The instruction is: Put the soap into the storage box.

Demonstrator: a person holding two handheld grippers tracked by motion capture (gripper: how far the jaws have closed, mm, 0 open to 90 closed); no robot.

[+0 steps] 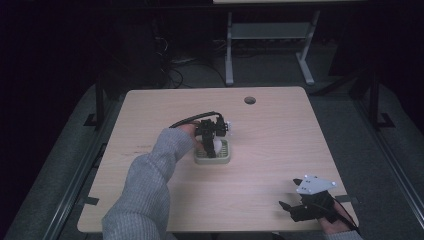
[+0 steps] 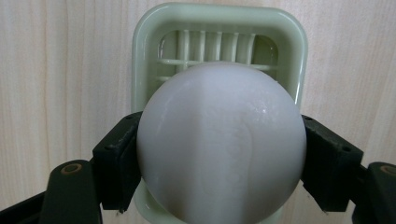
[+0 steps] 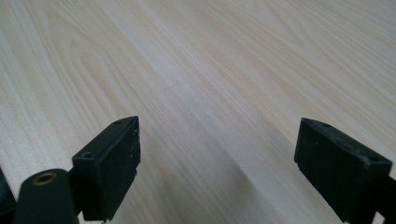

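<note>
A: Item one, left gripper (image 2: 219,154)?
B: Jaws clamped on either side of a white ball (image 2: 222,140), held directly above a pale green slatted tray (image 2: 140,60) on the worktop (image 1: 280,135).
A: Item two, right gripper (image 3: 217,163)?
B: Jaws wide apart, nothing between them, bare worktop beyond; well apart from the tray.

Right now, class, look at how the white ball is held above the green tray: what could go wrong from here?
1. The left gripper clamps the smooth white ball only at its sides, so it might slip out.
2. The pale green tray is slatted, shallow and light-looking; a dropped ball could bounce out and roll across the table.
3. The right gripper sits open near the table's front corner, probably too far off to catch it.
</note>
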